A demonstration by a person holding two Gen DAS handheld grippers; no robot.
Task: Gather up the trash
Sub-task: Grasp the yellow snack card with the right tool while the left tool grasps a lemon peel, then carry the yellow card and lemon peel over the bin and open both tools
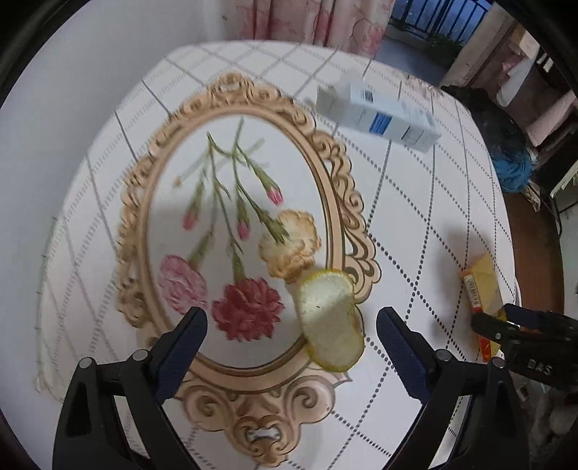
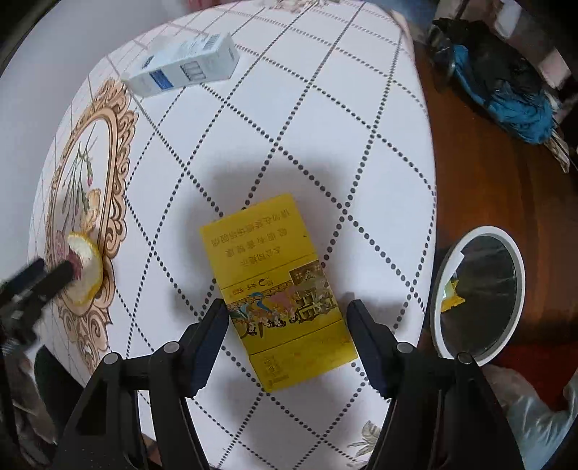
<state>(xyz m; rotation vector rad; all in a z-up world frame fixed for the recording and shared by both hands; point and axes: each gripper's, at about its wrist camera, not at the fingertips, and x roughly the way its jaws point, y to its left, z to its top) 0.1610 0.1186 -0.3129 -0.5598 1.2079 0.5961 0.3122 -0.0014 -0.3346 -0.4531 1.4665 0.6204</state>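
Observation:
A curled piece of yellow fruit peel (image 1: 330, 318) lies on the table's printed flower frame, between the open fingers of my left gripper (image 1: 290, 341), a little right of centre. The peel (image 2: 85, 273) also shows at the left of the right wrist view, with the left gripper's fingers (image 2: 43, 276) beside it. A flat yellow carton (image 2: 280, 289) with printed figures lies on the cloth; my right gripper (image 2: 287, 340) is open and straddles its near half. The same carton (image 1: 482, 300) sits at the right of the left wrist view under the right gripper's fingers (image 1: 505, 323). A white and blue box (image 1: 379, 115) lies at the far side.
A round bin with a white rim (image 2: 478, 293), lined dark and holding a yellow scrap, stands on the wooden floor to the right of the table (image 2: 361, 126). A dark and blue bundle (image 2: 505, 94) lies on the floor beyond. Pink curtains (image 1: 310, 21) hang behind the table.

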